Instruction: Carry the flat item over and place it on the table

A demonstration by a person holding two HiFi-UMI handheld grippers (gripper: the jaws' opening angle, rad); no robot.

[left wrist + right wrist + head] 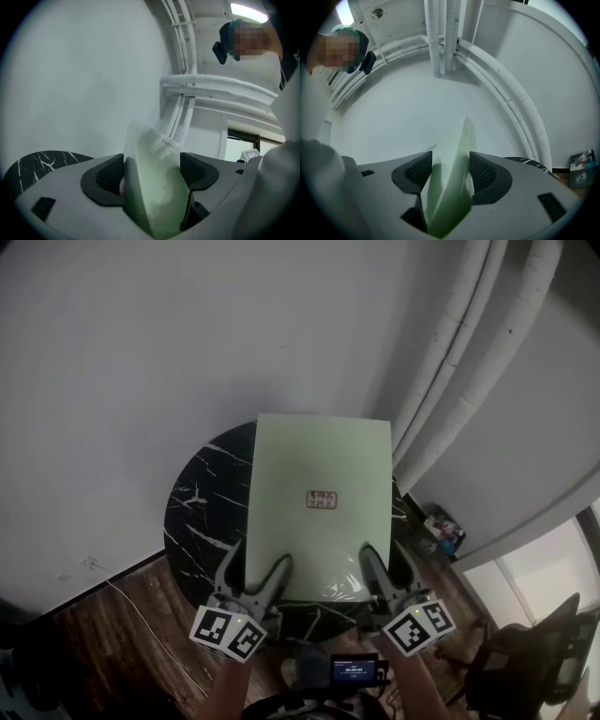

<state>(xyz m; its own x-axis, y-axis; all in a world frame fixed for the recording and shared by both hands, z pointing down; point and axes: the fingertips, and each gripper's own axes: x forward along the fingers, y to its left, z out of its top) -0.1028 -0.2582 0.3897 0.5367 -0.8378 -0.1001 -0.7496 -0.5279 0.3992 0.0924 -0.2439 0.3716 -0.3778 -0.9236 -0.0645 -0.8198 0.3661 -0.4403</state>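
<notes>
Green flat item (pixel 319 507) above table (pixel 202 512), left gripper (pixel 255 568) and right gripper (pixel 386 568) jaws gripping it, pipes (pixel 459 362) beside

The left gripper (pixel 255 566) and the right gripper (pixel 388 563) have pale grey moulded bodies with black, finely textured pads (pixel 108 174). Each carries a white cube (pixel 227 631) printed with black square markers. The person wears white clothing (pixel 318 171).

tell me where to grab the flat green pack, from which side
Take the flat green pack by its near edge, coming from the person's side, one hold toward each corner. It's thin and broad, so only an edge fits between fingers, and two spaced holds keep it level. The left gripper and right gripper hold it so, over the table.
</notes>
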